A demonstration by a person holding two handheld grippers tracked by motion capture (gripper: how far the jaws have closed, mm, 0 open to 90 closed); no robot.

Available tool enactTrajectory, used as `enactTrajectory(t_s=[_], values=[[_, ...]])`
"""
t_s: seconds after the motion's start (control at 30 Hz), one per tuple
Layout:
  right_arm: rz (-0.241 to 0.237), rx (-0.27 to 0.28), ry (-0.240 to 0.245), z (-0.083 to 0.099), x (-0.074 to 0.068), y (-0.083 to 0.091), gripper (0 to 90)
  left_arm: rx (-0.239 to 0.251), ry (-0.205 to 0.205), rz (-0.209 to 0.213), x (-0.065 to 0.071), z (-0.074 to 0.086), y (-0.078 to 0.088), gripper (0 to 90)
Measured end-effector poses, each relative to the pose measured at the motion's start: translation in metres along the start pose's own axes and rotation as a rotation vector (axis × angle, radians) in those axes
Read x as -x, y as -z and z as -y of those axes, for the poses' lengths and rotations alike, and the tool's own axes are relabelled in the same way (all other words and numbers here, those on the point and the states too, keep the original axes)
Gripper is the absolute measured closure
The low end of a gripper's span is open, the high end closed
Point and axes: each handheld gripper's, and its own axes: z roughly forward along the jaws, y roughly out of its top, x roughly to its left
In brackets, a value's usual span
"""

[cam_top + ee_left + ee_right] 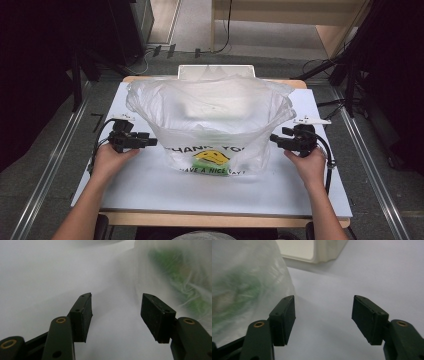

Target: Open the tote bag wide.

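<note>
Two grippers flank the plastic bag [212,125] on the white table [300,185]: left gripper [154,142] and right gripper [273,137] both stand spread, nothing between their jaws. Just inward of each lies the bag (green contents blurred inside); beyond it, a pale tray [317,251].

Plastic bag [212,125] blocks frame centre, w/ a white tray [216,71] behind it at upper centre; bare table [150,185] strips at lower left, lower right & along the bottom leave room to pass.
</note>
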Motion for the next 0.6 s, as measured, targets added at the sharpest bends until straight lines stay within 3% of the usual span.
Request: enactTrajectory(t_s=[0.13,0.2,0.23,0.27,0.3,0.33,0.47,0.53,0.57,0.6], values=[[-0.049,0.003,0.020,-0.010,0.000,0.004,41.0,-0.002,-0.026,0.022,-0.001,-0.010,0.005,47.2],[-0.107,-0.015,0.057,-0.025,0.001,0.009,45.1,0.004,-0.046,0.031,-0.002,-0.017,0.008,49.0],[-0.121,-0.008,0.075,-0.031,0.001,0.012,46.2,-0.009,-0.077,0.027,-0.002,-0.026,0.012,49.9],[-0.121,-0.008,0.075,-0.031,0.001,0.012,46.2,-0.009,-0.077,0.027,-0.002,-0.026,0.012,51.2],[-0.144,0.024,0.101,-0.043,0.002,0.019,48.8,-0.021,-0.100,0.027,-0.003,-0.031,0.014,52.9],[-0.144,0.024,0.101,-0.043,0.002,0.019,48.8,-0.024,-0.110,0.032,-0.002,-0.036,0.016,52.9],[-0.217,0.052,0.161,-0.077,0.004,0.036,55.4,-0.025,-0.172,0.072,0.003,-0.063,0.030,58.8],[-0.241,0.043,0.183,-0.085,0.004,0.040,55.4,-0.017,-0.164,0.076,0.005,-0.068,0.033,60.9],[-0.251,0.029,0.236,-0.099,0.004,0.047,54.8,-0.017,-0.175,0.085,0.007,-0.079,0.041,62.5],[-0.251,0.029,0.236,-0.099,0.004,0.047,54.8,-0.017,-0.175,0.085,0.007,-0.079,0.041,62.6]])
